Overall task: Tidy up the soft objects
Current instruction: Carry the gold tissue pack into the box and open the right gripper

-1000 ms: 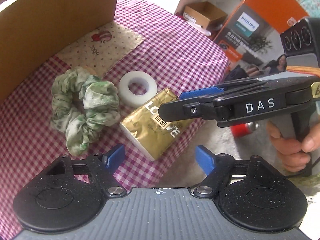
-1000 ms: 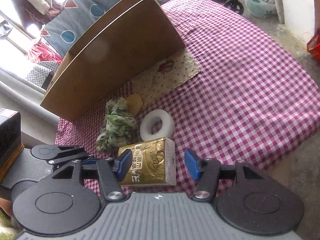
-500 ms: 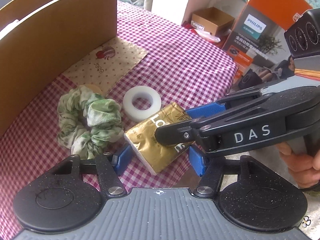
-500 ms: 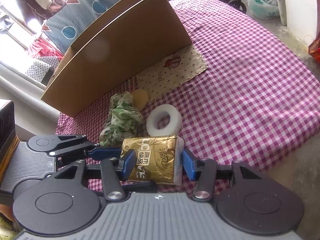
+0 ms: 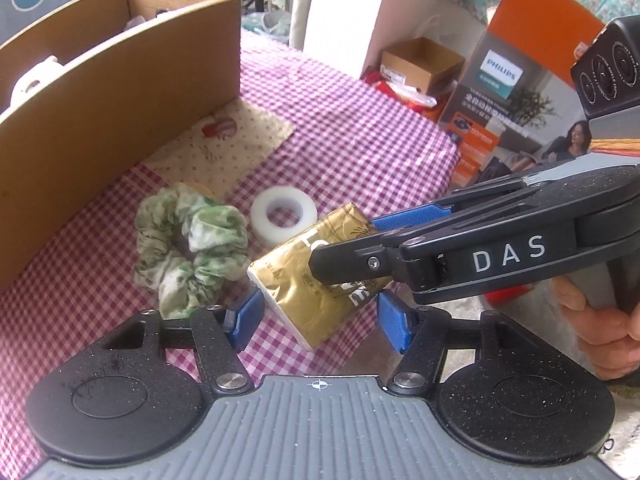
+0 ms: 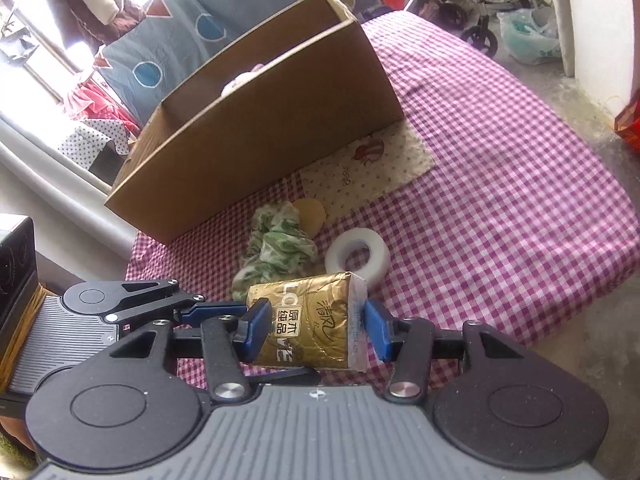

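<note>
The right wrist view shows our right gripper [image 6: 314,330] closed on the gold tissue pack [image 6: 310,322], its blue pads pressing both sides, and the pack seems lifted a little above the checked tablecloth [image 6: 500,200], near the table edge. Our left gripper [image 5: 322,322] stands wide, holding nothing, with the pack between its fingers but not touched. We judge the task is in its early part: something pale already lies inside the cardboard box [image 6: 260,140], but the green scrunchie [image 6: 278,248], the white tape roll [image 6: 358,260] and a small round yellow thing [image 6: 310,214], which we cannot identify, wait on the cloth, and a patterned fabric piece [image 6: 368,168] lies against the box wall. The pack must yet travel to the box. The left wrist view gives what the other cannot: the right gripper from the side, the bare hand [image 5: 604,328] on its handle, and a Philips carton [image 5: 520,92] beyond the table. Only the right wrist view shows both pads on the pack.
</note>
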The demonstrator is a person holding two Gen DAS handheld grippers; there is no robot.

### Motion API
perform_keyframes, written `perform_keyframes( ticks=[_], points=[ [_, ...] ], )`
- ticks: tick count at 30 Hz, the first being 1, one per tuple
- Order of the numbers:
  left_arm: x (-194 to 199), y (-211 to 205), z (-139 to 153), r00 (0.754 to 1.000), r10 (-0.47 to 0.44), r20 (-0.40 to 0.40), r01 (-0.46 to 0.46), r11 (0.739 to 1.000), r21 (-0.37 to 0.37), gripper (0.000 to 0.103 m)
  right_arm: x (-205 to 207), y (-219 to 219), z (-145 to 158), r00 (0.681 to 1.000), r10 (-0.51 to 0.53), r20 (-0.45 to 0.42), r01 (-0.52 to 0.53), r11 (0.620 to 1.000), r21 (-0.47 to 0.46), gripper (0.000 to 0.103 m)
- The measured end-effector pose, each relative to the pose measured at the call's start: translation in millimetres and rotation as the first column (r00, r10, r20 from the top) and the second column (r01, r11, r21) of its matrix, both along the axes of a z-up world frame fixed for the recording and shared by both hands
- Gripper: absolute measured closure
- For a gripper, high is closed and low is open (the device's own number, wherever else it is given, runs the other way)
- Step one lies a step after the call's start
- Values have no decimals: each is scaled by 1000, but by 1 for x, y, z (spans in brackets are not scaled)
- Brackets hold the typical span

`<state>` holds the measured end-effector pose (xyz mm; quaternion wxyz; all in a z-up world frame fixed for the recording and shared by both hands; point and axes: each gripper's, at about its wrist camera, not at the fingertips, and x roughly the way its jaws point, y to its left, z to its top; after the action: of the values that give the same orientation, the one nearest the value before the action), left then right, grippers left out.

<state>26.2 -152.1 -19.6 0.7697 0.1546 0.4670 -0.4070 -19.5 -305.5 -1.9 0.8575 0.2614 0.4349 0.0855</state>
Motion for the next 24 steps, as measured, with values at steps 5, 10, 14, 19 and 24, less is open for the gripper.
perform_keyframes(
  ticks=[5,10,14,19,24],
  points=[
    [6,18,39,994,56,93,-50,997,-63,41,17,13,51,988,64,143,-55,996,-65,49],
    [33,41,89,969,138,204,-115,986,-123,41,60,32,101,947,173,270,-139,980,-140,49],
    [69,57,119,954,199,226,-171,976,-137,41,110,47,129,915,260,309,-217,962,-167,49],
    [140,70,130,956,262,133,-246,961,-123,41,190,56,132,916,324,234,-298,944,-140,49],
    [213,73,104,953,299,-54,-301,952,-47,41,267,62,96,933,359,24,-358,933,-51,49]
  ],
)
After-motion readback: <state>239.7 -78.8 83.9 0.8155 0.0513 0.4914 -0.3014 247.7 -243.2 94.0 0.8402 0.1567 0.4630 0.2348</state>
